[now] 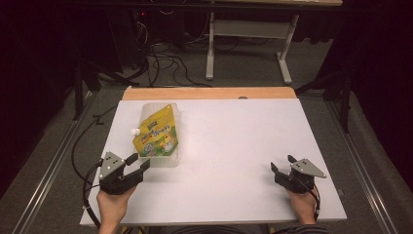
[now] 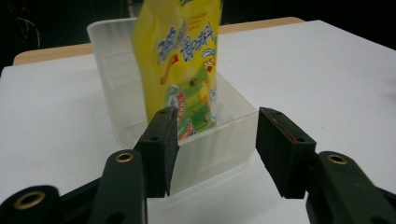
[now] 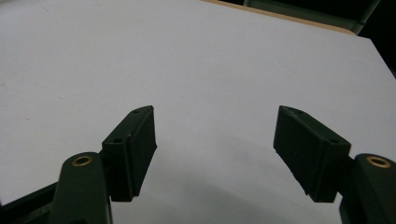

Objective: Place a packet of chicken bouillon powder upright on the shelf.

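The white rectangular table top point(image 1: 229, 161) carries little. At its ten o'clock sits a clear, frosted plastic rectangular tub point(image 1: 171, 160), and in it leans a yellow and green printed drink pouch with a white screw cap point(image 1: 157, 134), its cap end pointing toward nine o'clock and its upper part rising above the rim. From the left gripper view the pouch point(image 2: 184, 60) stands inside the tub point(image 2: 112, 79), resting against the near wall.

The left gripper point(image 1: 138, 163), at about eight o'clock, sits just short of the tub's near corner. Its jaws stand moderately wide with nothing between them; neither pad touches tub or pouch. The right gripper point(image 1: 281, 165), at four o'clock and well apart from the tub, is wide open over bare table.

Judgement: the pouch appears seated in the tub, and the left gripper looks clear of it. To finish cleanly, draw that gripper straight back toward six o'clock with the jaws kept apart, so neither pad clips the light tub's corner and tips the pouch.
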Demonstrator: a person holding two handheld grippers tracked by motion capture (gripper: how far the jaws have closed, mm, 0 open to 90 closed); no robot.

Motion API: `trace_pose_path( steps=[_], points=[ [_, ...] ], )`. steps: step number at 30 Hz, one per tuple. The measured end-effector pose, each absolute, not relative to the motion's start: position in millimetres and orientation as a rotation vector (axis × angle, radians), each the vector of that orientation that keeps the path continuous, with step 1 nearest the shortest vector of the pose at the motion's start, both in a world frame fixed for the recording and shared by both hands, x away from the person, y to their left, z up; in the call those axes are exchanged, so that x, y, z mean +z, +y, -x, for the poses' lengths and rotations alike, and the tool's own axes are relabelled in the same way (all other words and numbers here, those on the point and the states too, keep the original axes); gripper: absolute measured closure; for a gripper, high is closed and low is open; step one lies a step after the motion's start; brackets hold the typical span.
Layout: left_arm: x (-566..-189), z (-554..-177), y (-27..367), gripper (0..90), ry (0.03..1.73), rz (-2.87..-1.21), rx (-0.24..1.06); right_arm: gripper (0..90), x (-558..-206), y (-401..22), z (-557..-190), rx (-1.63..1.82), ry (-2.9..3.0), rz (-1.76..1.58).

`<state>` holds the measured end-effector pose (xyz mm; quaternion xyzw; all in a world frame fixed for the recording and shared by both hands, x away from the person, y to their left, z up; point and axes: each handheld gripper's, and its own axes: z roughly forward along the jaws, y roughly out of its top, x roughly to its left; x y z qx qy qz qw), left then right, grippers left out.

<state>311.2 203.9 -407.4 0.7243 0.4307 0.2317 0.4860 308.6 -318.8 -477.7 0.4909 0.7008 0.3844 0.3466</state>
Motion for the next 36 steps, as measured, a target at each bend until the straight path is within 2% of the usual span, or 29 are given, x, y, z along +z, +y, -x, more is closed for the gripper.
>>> trace_pose_path(
  steps=[36],
  points=[
    [-417, -316, 139, 48.2, 0.903, -1.844, 0.445, 30.4, -478, -319, -308, 1.002, 1.815, -1.27]
  ],
)
